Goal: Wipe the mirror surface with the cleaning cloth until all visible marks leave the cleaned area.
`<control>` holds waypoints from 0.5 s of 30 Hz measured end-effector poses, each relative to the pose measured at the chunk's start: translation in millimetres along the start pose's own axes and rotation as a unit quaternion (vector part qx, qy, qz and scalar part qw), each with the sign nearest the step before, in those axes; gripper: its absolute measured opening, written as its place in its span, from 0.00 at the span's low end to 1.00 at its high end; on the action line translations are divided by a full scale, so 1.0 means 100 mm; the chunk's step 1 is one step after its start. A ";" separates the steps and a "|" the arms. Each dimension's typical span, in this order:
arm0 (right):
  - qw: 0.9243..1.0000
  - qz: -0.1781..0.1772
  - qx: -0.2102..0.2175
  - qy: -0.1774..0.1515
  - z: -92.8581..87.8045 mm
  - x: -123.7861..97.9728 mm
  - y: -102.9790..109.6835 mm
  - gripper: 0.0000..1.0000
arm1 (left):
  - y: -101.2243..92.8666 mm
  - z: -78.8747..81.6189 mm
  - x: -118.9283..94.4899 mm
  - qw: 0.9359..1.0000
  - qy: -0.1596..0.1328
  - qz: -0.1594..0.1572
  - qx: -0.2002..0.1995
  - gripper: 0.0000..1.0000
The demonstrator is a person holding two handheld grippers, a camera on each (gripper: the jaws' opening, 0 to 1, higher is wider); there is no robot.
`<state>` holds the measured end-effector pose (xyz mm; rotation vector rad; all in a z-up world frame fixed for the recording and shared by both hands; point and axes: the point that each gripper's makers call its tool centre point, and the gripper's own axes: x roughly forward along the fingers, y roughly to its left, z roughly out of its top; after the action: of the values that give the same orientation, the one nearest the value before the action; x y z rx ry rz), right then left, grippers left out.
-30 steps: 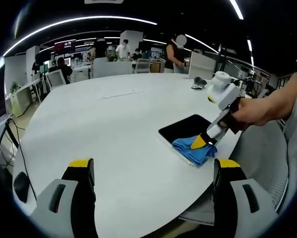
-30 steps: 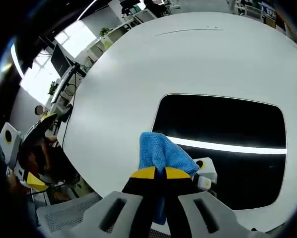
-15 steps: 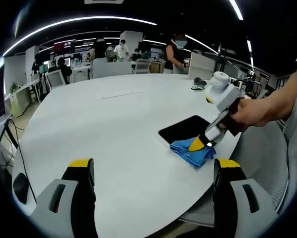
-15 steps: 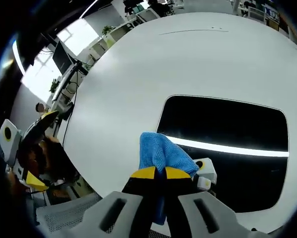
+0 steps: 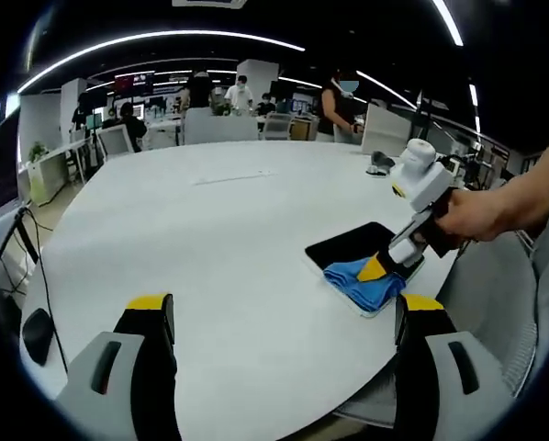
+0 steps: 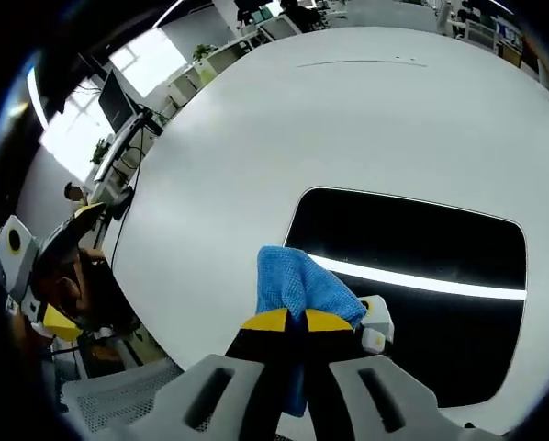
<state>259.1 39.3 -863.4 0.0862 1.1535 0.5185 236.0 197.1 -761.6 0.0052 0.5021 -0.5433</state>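
A dark rectangular mirror point(image 6: 421, 276) lies flat on the white round table point(image 6: 284, 129), near its edge; it reflects a bright ceiling light strip. My right gripper point(image 6: 288, 320) is shut on a blue cleaning cloth point(image 6: 297, 287), which rests on the mirror's near left corner. In the left gripper view the same mirror point(image 5: 352, 245) lies at the right, with the blue cloth point(image 5: 362, 281) pressed on it by the right gripper point(image 5: 375, 268), held by a person's hand. My left gripper point(image 5: 279, 317) is open above the table's near edge, holding nothing.
Office desks, chairs and several people point(image 5: 339, 101) stand behind the table in the left gripper view. A small dark object point(image 5: 378, 163) lies on the table's far right. A grey chair seat point(image 5: 385, 400) sits under the table edge. Monitors and desks point(image 6: 118, 119) lie beyond the table.
The right gripper has slid the cloth a little over the mirror's near corner. Both views have shifted slightly. The left gripper stays open.
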 end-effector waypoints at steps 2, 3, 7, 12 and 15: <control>1.000 -0.002 -0.002 -0.001 0.01 0.01 -0.01 0.00 | -0.04 0.00 0.00 1.000 -0.005 -0.008 0.006 0.99; 1.000 -0.002 -0.004 0.001 0.01 0.02 0.00 0.00 | -0.07 -0.01 0.00 1.000 -0.002 -0.010 0.013 0.99; 1.000 -0.003 -0.007 0.000 0.04 0.03 -0.01 0.00 | -0.09 -0.05 0.02 1.000 0.005 -0.017 0.011 0.99; 1.000 -0.006 -0.010 -0.002 0.10 0.05 -0.01 0.00 | -0.10 -0.07 0.03 1.000 0.010 -0.019 0.003 0.99; 1.000 -0.007 -0.014 -0.002 0.13 0.06 -0.03 0.00 | -0.09 -0.07 0.03 1.000 0.010 -0.018 0.007 0.99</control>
<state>273.8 42.3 -863.9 0.0547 1.1423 0.5207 230.5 189.0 -768.1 0.0163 0.5194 -0.5821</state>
